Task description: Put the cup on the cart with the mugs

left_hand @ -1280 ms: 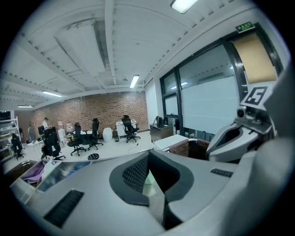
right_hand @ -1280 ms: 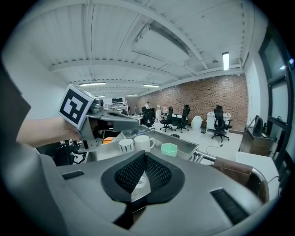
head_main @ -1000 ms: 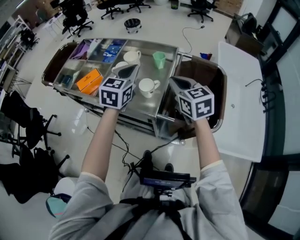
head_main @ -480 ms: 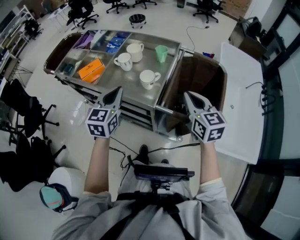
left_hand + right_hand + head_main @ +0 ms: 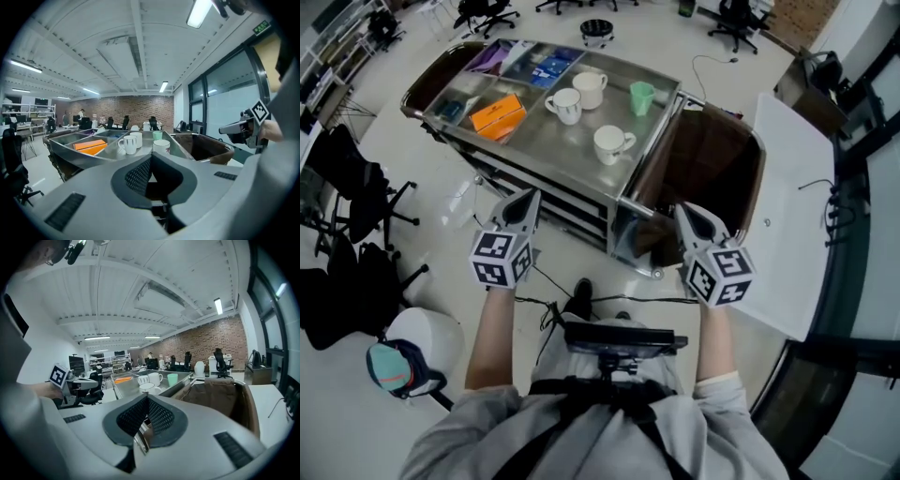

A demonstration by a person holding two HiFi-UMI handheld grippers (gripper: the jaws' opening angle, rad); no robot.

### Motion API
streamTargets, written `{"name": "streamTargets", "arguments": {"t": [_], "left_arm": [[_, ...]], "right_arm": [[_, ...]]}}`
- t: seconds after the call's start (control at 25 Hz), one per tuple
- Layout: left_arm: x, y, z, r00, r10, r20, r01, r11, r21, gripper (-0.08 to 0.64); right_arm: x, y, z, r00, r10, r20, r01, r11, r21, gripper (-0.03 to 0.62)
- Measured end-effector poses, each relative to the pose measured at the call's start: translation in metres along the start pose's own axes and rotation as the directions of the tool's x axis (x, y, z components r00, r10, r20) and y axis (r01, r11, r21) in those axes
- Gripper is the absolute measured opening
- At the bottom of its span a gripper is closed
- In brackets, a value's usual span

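A green cup (image 5: 642,97) stands upright on the steel cart top (image 5: 544,150), at its far right corner. Three white mugs (image 5: 565,105) (image 5: 590,89) (image 5: 612,143) stand near it. My left gripper (image 5: 532,194) hangs shut and empty over the floor, short of the cart's near edge. My right gripper (image 5: 681,208) is also shut with nothing in it, near the cart's right end. The left gripper view looks past its closed jaws (image 5: 151,157) at the cup (image 5: 158,135) and mugs (image 5: 127,144). In the right gripper view the cup (image 5: 172,379) stands beyond the closed tips (image 5: 146,398).
An orange box (image 5: 497,114) and small packets lie in the cart's left compartments. A brown bag (image 5: 712,159) hangs at the cart's right end, beside a white table (image 5: 787,206). Cables (image 5: 548,300) run over the floor. Black chairs (image 5: 347,272) and a helmet (image 5: 394,366) are at my left.
Both grippers have drawn back from above the cart top to my side of its near edge. The cart now lies farther away in the head view.
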State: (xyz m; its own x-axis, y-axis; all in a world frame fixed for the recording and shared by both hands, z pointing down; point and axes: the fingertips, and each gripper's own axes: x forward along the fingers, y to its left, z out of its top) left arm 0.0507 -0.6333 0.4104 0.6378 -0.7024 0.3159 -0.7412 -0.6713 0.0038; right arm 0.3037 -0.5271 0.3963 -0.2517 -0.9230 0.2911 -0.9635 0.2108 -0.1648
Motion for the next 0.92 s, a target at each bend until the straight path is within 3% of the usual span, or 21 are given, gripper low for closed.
{"name": "streamTargets", "arguments": {"t": [0.44,0.92], "left_arm": [[-0.029,0.0,-0.022,0.998,0.061,-0.008,-0.062,0.998,-0.015,0.005],[-0.05,-0.003,-0.036,0.997,0.071,-0.009,-0.071,0.997,-0.043,0.005]], "right_arm": [[-0.002,0.007,-0.009,1.0,0.023,-0.017,-0.023,1.0,-0.017,0.005],[-0.005,0.014,-0.011,0.999,0.047,-0.023,-0.048,0.998,-0.031,0.005]]}}
